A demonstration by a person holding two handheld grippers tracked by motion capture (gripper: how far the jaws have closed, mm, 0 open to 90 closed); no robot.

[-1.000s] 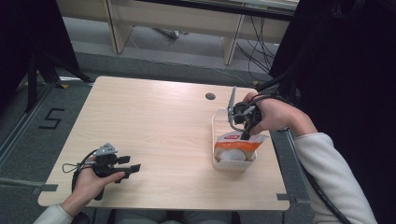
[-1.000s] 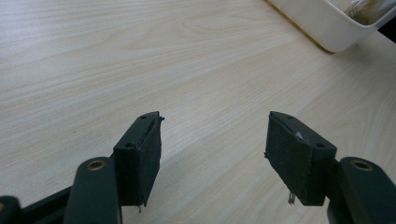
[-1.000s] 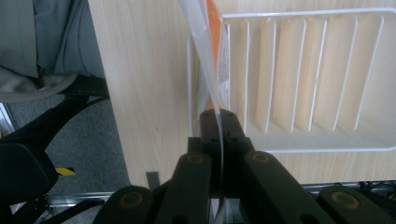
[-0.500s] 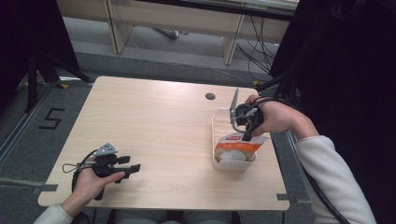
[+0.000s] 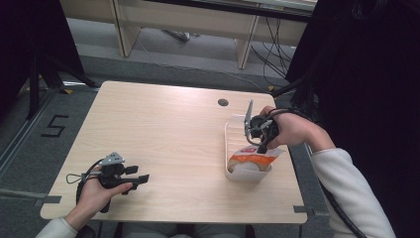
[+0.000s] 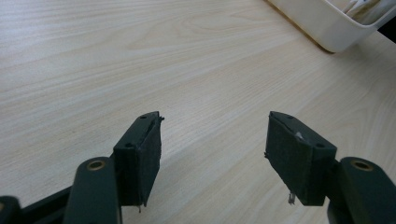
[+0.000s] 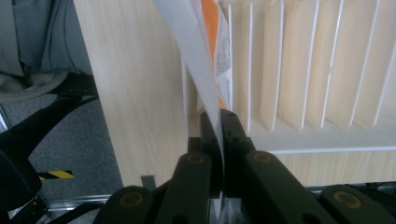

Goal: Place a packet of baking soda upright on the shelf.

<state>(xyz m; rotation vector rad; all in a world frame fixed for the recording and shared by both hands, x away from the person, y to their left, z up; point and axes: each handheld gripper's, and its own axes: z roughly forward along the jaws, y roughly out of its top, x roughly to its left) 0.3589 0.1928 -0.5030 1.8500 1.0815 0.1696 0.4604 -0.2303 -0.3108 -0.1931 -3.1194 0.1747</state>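
Light wooden table on grey floor, shelving behind.

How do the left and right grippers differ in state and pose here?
The left gripper has its fingers wide apart with nothing between them; the right gripper is shut on the orange-and-white packet. The left lies low over bare table; the right is at the white bin. Both are hand-held.

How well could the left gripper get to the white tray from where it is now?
Probably yes. The left gripper is open and holds nothing, and only bare table lies between it and the white tray. The right gripper already grips the orange packet there, so space is tight.
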